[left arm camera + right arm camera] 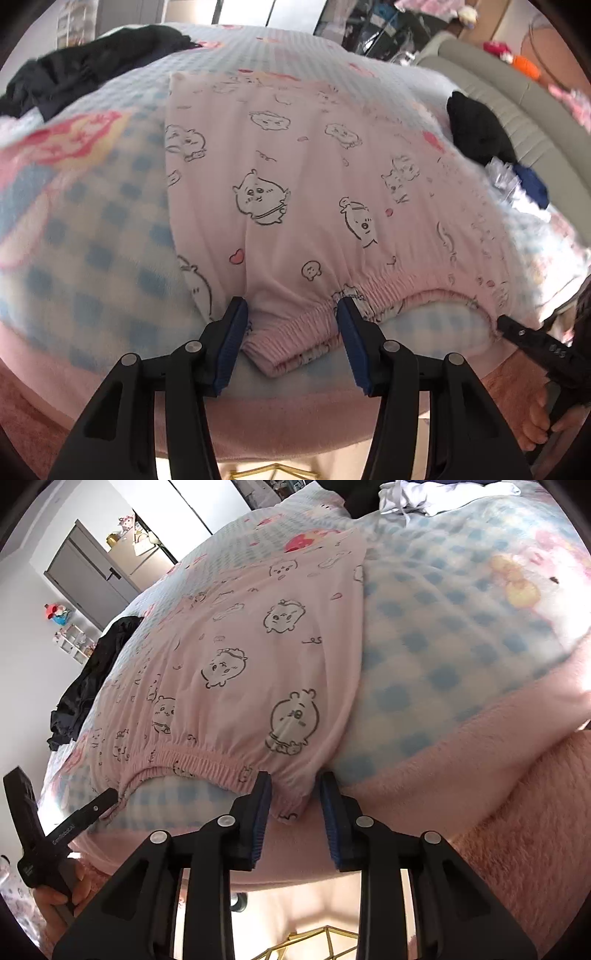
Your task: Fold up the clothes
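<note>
A bed covered by a fluffy blue-and-white checked blanket with a pink border [92,236] fills both views; its near edge runs just under both grippers. Spread flat on it lies a pair of pale pink trousers printed with cartoon animals [295,177], elastic waistband [388,291] towards the near edge, legs stretching away.

The left wrist view alone shows a crumpled black garment [92,70] at the far left of the bed and, on the right, a black and dark-blue bundle [480,133] against a grey padded bed frame [524,110]. The right wrist view alone shows a grey cabinet [92,579] by the wall, a white garment [424,494] at the far end, and bare checked blanket to the right of the trousers.

The left gripper [291,325] has its jaws wide apart, straddling the waistband's left corner without pinching it. The right gripper [295,797] is likewise spread, its blue pads on either side of the right waistband corner [291,808], gripping nothing.
</note>
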`<act>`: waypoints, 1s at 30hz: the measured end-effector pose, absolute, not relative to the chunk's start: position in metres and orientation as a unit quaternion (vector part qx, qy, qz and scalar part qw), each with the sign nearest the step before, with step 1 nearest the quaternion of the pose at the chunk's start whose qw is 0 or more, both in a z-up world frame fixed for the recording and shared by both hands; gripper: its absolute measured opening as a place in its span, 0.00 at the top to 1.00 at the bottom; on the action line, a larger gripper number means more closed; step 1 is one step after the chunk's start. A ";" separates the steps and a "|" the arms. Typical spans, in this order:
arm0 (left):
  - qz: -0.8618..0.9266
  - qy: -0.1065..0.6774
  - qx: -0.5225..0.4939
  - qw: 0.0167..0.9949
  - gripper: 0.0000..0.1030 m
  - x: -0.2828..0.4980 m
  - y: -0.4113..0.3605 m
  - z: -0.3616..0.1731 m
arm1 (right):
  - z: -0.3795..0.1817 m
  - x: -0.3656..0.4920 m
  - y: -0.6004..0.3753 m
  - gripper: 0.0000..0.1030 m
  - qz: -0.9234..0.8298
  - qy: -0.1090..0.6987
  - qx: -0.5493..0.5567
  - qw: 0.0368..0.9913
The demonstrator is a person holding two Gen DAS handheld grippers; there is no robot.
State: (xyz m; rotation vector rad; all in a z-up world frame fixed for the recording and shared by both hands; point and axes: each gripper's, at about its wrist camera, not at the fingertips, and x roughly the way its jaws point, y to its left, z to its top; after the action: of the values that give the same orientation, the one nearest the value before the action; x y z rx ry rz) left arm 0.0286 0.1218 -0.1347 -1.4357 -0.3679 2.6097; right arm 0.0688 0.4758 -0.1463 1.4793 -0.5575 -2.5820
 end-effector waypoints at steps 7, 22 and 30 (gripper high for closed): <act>0.884 -0.163 -0.433 0.071 0.49 0.057 0.100 -0.115 | -0.143 0.063 0.472 0.74 -0.844 -0.185 0.499 0.058; 0.884 -0.214 -0.399 0.117 0.49 0.051 0.094 -0.117 | -0.151 0.035 0.479 0.77 -0.811 -0.235 0.531 0.069; 0.886 -0.175 -0.422 0.080 0.49 0.042 0.098 -0.125 | -0.139 0.017 0.470 0.92 -0.822 -0.229 0.516 0.077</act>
State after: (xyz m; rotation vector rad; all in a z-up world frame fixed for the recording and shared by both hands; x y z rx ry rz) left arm 0.0420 0.0975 -0.1246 -1.2618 -0.5229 2.6505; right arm 0.0170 0.4696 -0.1391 1.5479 -0.6856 -2.4625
